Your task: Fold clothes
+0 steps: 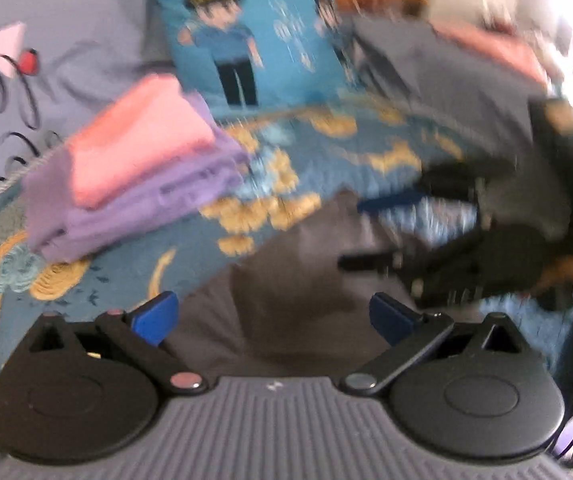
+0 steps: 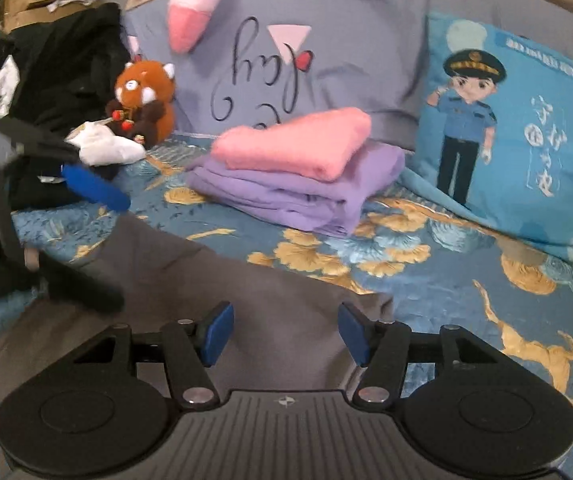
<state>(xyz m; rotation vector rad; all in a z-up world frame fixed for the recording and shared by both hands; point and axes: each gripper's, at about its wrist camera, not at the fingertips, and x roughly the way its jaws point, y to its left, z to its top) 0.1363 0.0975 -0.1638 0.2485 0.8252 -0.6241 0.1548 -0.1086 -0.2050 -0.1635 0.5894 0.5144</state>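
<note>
Right wrist view: pink piece point(image 2: 298, 142) and purple piece point(image 2: 306, 188) sit folded, stacked at centre. Grey garment point(image 2: 222, 276) lies spread at lower centre, prob. still to fold. Right gripper point(image 2: 284, 334) and left gripper point(image 1: 274, 320) both splayed, empty, over it.

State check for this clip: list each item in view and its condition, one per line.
left gripper: open, empty, over the grey garment
right gripper: open, empty
grey garment: spread flat, not folded
pink garment: folded, on top
purple garment: folded, beneath
cartoon pillow: leaning upright
</note>
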